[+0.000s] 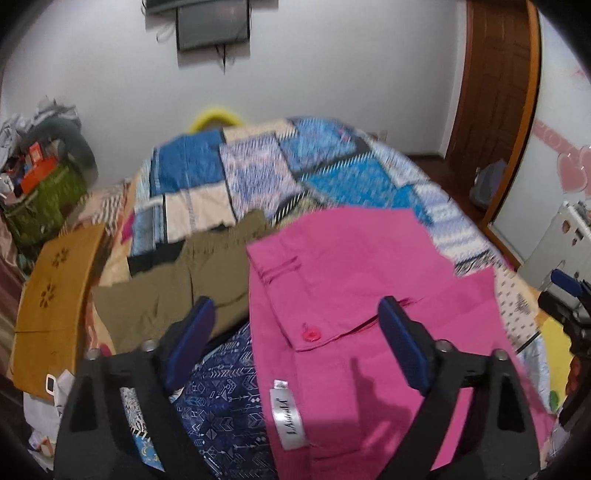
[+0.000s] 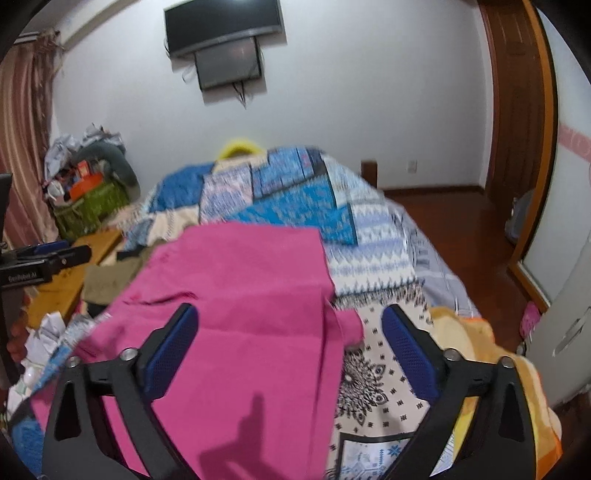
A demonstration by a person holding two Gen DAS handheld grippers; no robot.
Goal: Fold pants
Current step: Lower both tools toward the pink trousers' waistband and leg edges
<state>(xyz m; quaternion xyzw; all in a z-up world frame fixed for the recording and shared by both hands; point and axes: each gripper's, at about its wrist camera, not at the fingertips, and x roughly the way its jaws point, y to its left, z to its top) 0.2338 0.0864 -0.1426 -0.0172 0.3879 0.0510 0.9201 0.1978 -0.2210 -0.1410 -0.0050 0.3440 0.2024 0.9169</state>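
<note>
patchwork bedspread (image 1: 258, 173), white wall (image 2: 351, 92)

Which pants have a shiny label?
The pink pants. A silver label is sewn at their near edge; the olive pants beside them show none.

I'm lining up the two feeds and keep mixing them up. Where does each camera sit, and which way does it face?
Left wrist: on the left gripper, facing along its open fingers over the pink pants' buttoned pocket and olive pants; right gripper at the edge.
Right wrist: on the right gripper, open, facing the pants and their right edge; left gripper at far left.
Shared: pants, quilt, TV, door.
</note>
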